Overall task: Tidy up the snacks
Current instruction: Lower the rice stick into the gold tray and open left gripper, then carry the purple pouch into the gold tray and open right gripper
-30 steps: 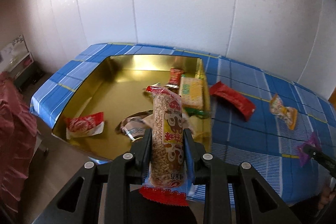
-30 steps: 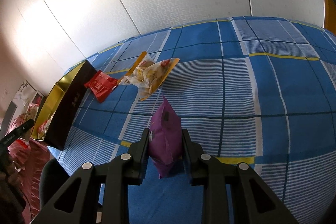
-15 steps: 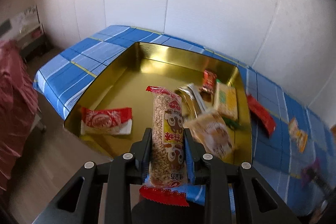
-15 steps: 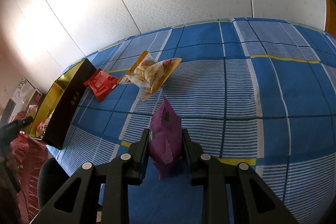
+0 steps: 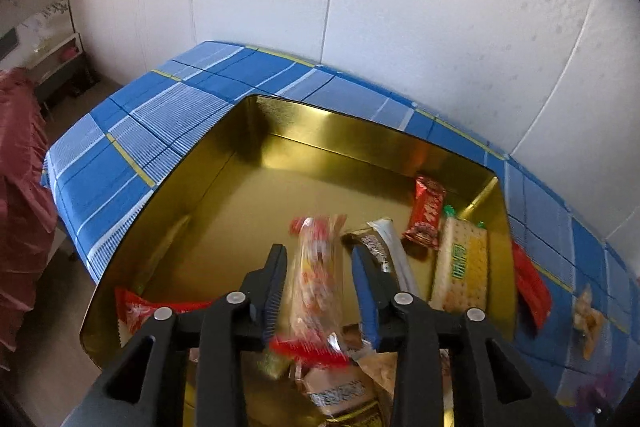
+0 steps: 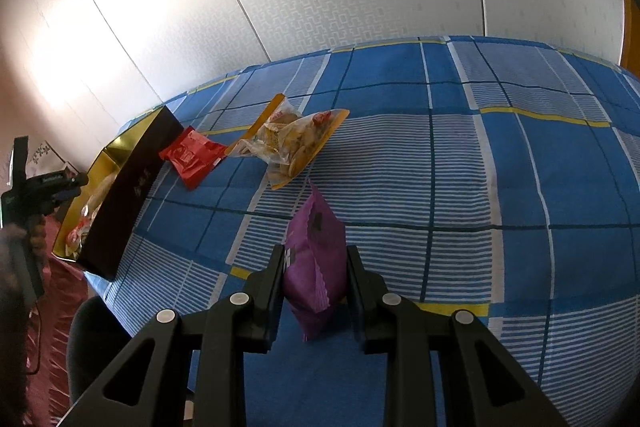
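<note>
My left gripper (image 5: 318, 259) is over the gold tin (image 5: 224, 155), jaws spread apart. The long rice-bar packet (image 5: 318, 283) is blurred between the fingers and seems to be dropping free. Inside the tin lie a red-and-white packet (image 5: 140, 309), a small red bar (image 5: 428, 211), a yellow cracker pack (image 5: 462, 263) and a silver-brown bar (image 5: 390, 255). My right gripper (image 6: 314, 265) is shut on a purple packet (image 6: 316, 263) just above the blue plaid tablecloth (image 6: 520, 187).
A red packet (image 6: 192, 157) and a clear bag of biscuits (image 6: 290, 139) lie on the cloth beside the tin's dark side (image 6: 132, 187). The left gripper shows at the far left of the right wrist view (image 6: 36, 187). A white wall stands behind the table.
My left gripper has moved in over the tin and its jaws have opened, letting the rice-bar packet go. The right gripper holds still with the purple packet.
</note>
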The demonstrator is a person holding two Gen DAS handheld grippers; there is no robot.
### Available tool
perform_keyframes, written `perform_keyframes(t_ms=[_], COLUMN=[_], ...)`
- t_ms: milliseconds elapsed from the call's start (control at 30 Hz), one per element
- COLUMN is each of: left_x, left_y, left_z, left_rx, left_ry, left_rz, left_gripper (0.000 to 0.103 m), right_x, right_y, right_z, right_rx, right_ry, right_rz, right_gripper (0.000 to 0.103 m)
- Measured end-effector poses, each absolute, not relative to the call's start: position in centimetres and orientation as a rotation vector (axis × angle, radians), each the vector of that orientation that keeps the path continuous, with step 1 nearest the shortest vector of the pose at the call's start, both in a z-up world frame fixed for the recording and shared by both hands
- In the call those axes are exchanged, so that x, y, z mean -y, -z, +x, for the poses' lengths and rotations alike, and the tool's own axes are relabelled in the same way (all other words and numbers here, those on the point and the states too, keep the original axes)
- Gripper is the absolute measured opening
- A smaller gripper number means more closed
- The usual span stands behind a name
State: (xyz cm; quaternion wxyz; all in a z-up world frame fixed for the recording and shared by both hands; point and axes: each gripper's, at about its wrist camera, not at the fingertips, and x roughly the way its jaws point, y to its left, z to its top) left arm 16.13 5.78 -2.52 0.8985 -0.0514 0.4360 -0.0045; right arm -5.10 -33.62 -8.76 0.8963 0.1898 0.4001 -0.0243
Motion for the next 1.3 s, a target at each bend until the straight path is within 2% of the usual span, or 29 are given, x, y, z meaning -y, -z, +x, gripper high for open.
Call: perform_keyframes(t_ms=[667,1300], left_x=[-4.2,-5.8], left_y=[0.5,0.0], left_z=[5.5,3.3], left_rx=[-0.792,-0.775], left_ry=[-0.033,-0.038], left_rz=[-0.017,-0.048], left_gripper=[0.034,0.035], right_x=[32.6,23.1], right_y=[7.8,2.9], right_z=[-4.6,0.1], right_rx=[-0.826,-0.813], right_ry=[0.035,-0.283], right_rz=[0.355,0.252], right_gripper=[0.028,0.028])
